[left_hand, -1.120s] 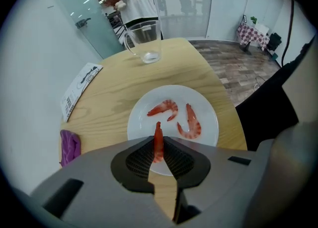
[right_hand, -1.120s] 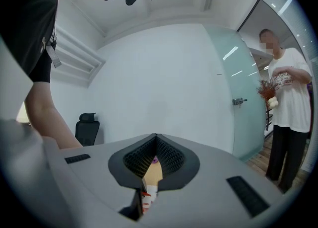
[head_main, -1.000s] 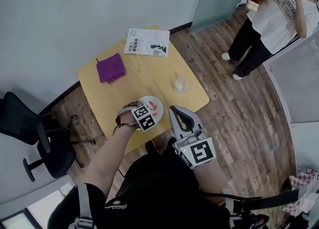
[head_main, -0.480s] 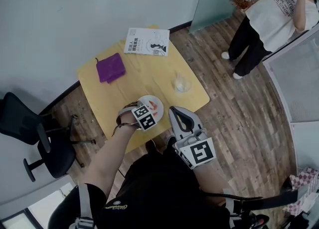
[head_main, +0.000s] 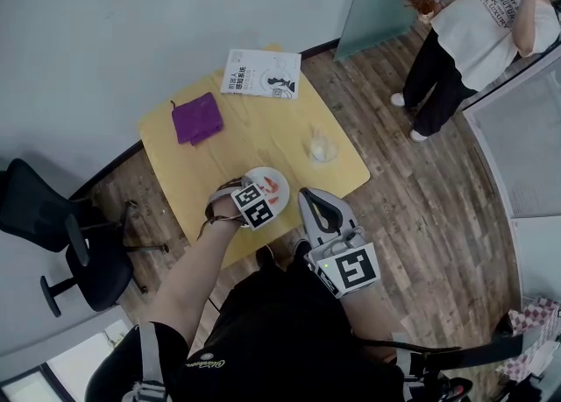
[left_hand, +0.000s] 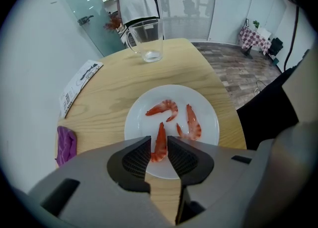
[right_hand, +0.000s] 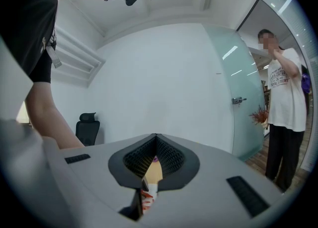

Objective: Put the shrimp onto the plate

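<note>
A white plate (left_hand: 207, 107) lies near the front edge of the yellow table (head_main: 254, 133). Two orange shrimp (left_hand: 164, 108) (left_hand: 193, 121) lie on it. A third shrimp (left_hand: 160, 148) rests on the plate between the pads of my left gripper (left_hand: 159, 140), whose jaws are opening and stand just apart from it. In the head view the left gripper (head_main: 259, 195) hovers over the plate (head_main: 260, 173). My right gripper (head_main: 317, 205) is off the table's front edge, to the right of the plate, with its tips together and nothing in them.
A clear glass mug (left_hand: 148, 40) stands beyond the plate. A purple cloth (head_main: 195, 118) and a white booklet (head_main: 261, 74) lie at the table's far side. A black office chair (head_main: 53, 234) stands on the left. A person (head_main: 473, 41) stands on the wooden floor at the far right.
Both grippers stay where they were. The bystander at the far right has shifted slightly, and the dried plant in their hand moved left.
</note>
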Available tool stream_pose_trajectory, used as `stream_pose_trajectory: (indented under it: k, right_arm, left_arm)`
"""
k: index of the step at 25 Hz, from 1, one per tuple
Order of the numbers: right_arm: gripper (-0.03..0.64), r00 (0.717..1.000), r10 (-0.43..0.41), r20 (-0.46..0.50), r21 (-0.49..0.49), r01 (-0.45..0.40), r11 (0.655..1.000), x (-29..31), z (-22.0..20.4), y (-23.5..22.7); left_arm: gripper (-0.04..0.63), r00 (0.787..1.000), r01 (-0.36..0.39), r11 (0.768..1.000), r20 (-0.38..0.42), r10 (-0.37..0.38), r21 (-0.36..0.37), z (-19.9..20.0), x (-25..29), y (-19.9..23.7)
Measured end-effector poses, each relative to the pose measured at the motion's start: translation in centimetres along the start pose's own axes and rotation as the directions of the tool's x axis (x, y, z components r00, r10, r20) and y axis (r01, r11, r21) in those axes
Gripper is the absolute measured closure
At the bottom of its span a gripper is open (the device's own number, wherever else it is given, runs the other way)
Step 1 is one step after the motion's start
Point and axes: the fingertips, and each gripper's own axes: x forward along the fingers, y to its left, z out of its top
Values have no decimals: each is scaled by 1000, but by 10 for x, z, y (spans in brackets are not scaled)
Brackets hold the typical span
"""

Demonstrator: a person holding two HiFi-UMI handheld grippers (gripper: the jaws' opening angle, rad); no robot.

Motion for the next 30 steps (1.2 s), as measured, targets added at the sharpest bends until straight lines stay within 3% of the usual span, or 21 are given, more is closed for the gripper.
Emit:
stream_pose_trajectory:
  k: [14,22,26,30]
  right_arm:
    - [615,1000,8,13,-11,-7,1000,-7,8,7]
    - [615,999,35,25,-29,-34,999,-5,15,20]
    - [615,998,50,31,-38,-49,998,-5,18,25]
    - [615,997,61,39,-56,-59,997,-5,24,29]
  left_arm:
    - [466,999,1,998,50,2,-59,2,-20,-2]
    - [468,986,12,984,165,17,-177,7,-50,-4]
    - [510,947,-17,958,303,107,-286,20,-99,9]
    - [574,867,-21,909,446,224,-416,34,-161,27]
